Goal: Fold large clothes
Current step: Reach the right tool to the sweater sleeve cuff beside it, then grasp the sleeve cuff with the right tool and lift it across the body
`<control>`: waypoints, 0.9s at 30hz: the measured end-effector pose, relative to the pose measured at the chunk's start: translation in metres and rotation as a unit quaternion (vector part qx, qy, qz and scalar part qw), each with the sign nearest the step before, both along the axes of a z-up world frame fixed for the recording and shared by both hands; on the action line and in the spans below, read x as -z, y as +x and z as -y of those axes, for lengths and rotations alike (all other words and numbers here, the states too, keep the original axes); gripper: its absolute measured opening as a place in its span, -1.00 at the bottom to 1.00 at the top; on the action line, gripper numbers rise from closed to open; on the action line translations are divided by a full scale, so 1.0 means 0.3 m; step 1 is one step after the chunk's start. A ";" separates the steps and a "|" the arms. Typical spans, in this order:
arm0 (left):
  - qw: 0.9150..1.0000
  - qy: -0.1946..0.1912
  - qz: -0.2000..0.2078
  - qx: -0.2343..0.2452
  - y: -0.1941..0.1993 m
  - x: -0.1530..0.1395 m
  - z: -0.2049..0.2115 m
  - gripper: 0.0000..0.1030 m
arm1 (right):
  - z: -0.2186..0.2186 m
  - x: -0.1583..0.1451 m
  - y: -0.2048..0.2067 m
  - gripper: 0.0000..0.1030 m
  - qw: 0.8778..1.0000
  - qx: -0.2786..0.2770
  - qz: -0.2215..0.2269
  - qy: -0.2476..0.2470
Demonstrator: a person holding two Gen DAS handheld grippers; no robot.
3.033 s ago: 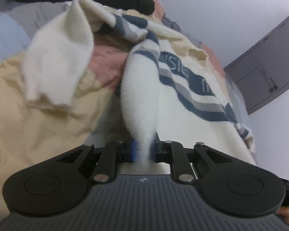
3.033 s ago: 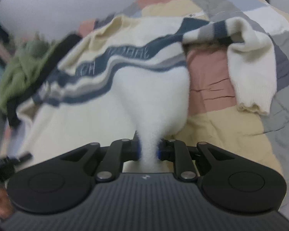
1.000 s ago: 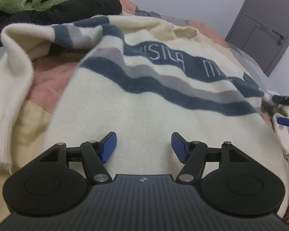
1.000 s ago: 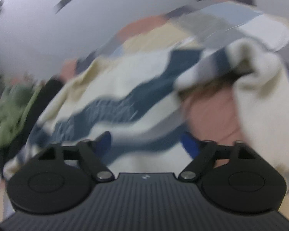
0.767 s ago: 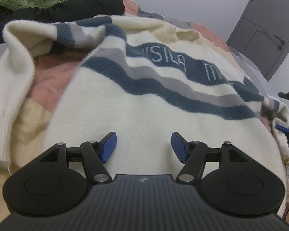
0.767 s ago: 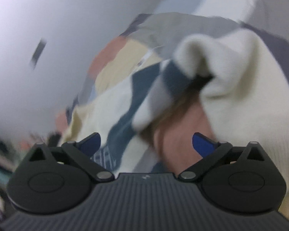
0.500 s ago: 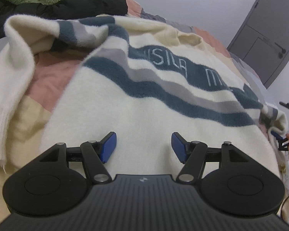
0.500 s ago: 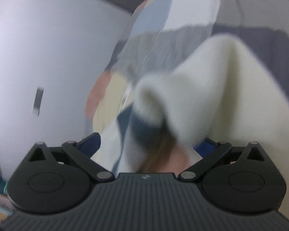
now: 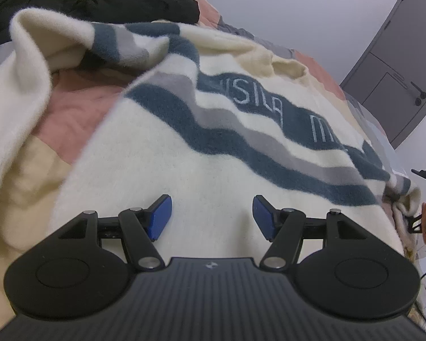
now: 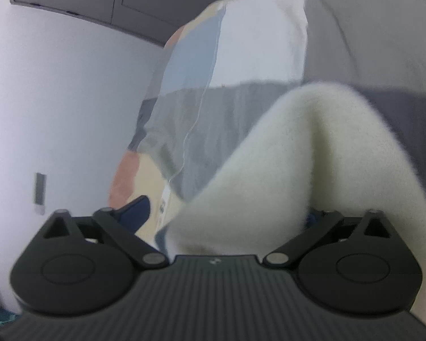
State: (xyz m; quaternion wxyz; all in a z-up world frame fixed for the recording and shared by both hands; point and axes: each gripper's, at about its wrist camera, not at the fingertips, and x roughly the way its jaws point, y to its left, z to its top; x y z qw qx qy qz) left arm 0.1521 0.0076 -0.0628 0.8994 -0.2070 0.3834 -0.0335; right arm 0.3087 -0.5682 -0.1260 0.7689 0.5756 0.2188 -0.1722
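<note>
The big cream sweater (image 9: 201, 153) with the blue and grey stripes lies spread out on the patchwork quilt (image 9: 71, 105), just past the tips of your left gripper (image 9: 212, 217). Your left fingers (image 9: 159, 217) stand apart with nothing between them; they only hang over the plain cream part below the stripes. Your right gripper (image 10: 227, 218) is over at the sleeve (image 10: 312, 153), and its jaws have just been closing in. A fat fold of the sleeve sits between them, but the right finger is hidden under the cloth, so you cannot tell if it is squeezed yet. The left finger (image 10: 136, 211) is clear of the cloth. This sweater looks thick, fluffy and very floppy. It should be light for its size, and it will not break. It will sag and bunch up if you lift it by one spot, and the fuzzy cloth may slide out of a small pinch. So take a good deep bite, with plenty of cloth between your fingers, near an edge or a fold like the sleeve end. For the body, grab the hem or the side edge near your left fingers, not the flat middle, where there is nothing to pinch. Move both hands together so it stays flat.
</note>
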 end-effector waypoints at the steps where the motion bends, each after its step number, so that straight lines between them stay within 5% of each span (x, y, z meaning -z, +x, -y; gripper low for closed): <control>1: 1.000 0.000 0.000 0.000 0.000 0.000 0.000 0.33 | 0.004 -0.023 0.015 0.37 0.999 -0.005 -0.016 -0.027; 2: 1.000 -0.001 0.000 0.000 0.001 0.000 -0.001 0.33 | 0.012 -0.049 0.028 0.09 0.998 -0.012 -0.025 -0.054; 6: 1.000 -0.008 0.000 -0.003 0.005 0.002 -0.007 0.33 | 0.060 -0.152 0.060 -0.46 0.994 -0.028 -0.020 -0.108; 12: 1.000 -0.007 0.001 -0.002 0.004 0.001 -0.008 0.33 | 0.077 -0.401 0.025 -0.46 0.964 -0.051 0.078 -0.248; 14: 1.000 -0.008 0.001 -0.003 0.003 0.001 -0.009 0.33 | 0.087 -0.422 -0.004 -0.44 0.961 -0.046 0.086 -0.258; 19: 1.000 -0.008 0.002 -0.004 -0.002 -0.003 -0.002 0.33 | 0.120 -0.282 -0.072 -0.41 0.984 -0.056 0.051 -0.163; 23: 1.000 -0.008 0.003 -0.003 -0.008 -0.004 0.002 0.33 | 0.104 -0.102 -0.135 0.25 0.995 -0.057 0.027 -0.079; 27: 1.000 -0.010 0.004 -0.004 -0.014 -0.001 -0.001 0.33 | 0.082 0.006 -0.159 0.26 0.999 -0.012 0.020 -0.048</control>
